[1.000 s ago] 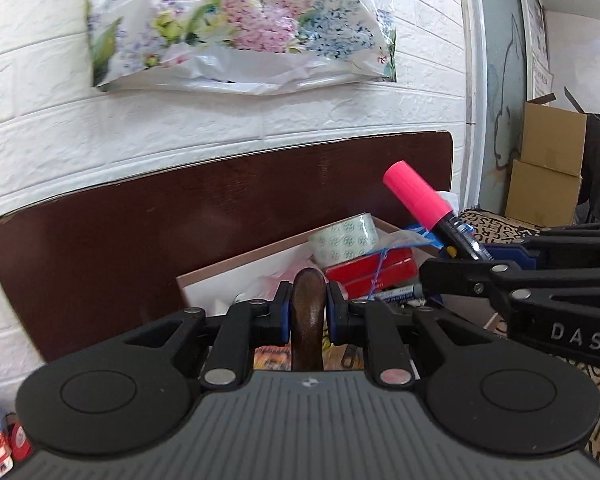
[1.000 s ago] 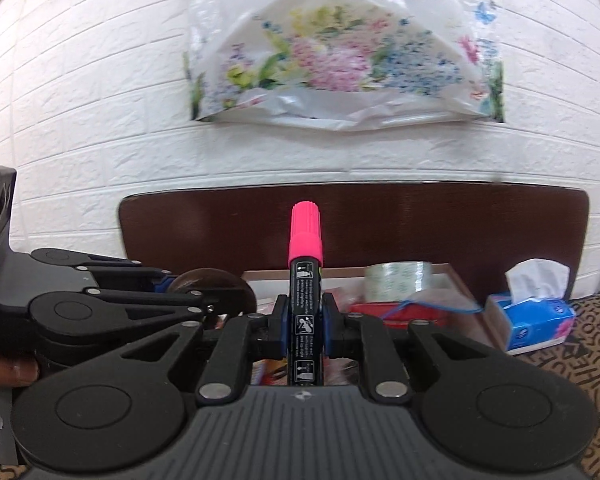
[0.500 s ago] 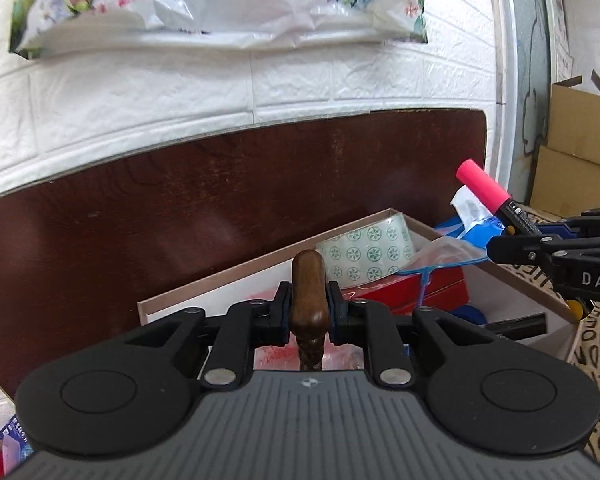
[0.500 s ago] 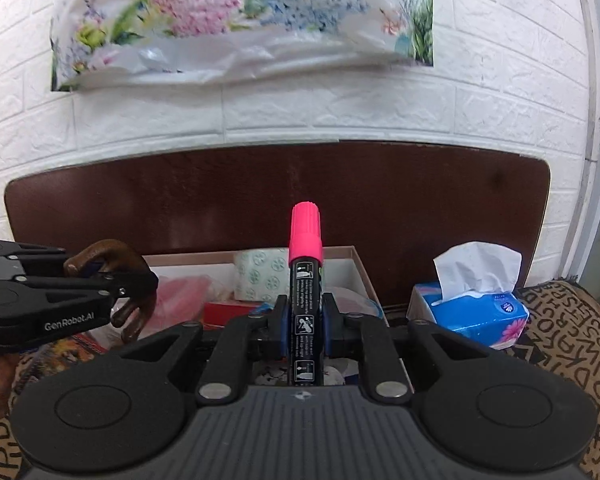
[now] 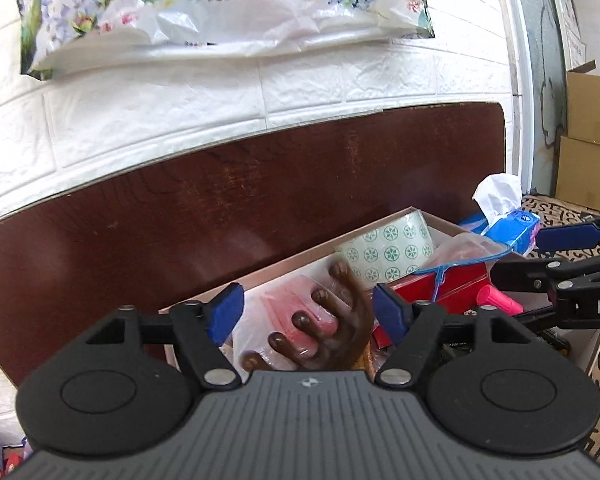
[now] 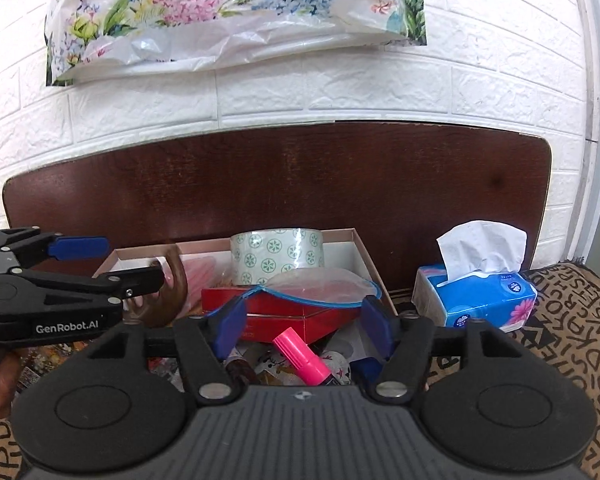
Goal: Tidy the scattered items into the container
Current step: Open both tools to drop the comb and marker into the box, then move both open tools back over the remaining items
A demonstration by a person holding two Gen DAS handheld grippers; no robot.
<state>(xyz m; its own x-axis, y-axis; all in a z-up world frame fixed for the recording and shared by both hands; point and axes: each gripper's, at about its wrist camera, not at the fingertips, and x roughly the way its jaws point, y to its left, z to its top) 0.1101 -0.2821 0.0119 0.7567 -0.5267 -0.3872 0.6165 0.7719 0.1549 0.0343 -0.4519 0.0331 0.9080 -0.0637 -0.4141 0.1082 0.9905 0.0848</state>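
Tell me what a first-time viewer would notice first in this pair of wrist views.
Probably the pink marker, lying loose in the cardboard box just ahead of the open right gripper. Next, the brown wooden hand-shaped massager resting on a clear bag of pink items at the box's left side, in front of the open left gripper. Behind them stands a green-patterned tape roll, and a blue tissue pack sits right of the box.

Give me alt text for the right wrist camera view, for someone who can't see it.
The right gripper, jaws open, hovers over a cardboard box where a pink marker lies beside a red box and patterned tape roll. The left gripper is at the left, a tissue pack at the right.
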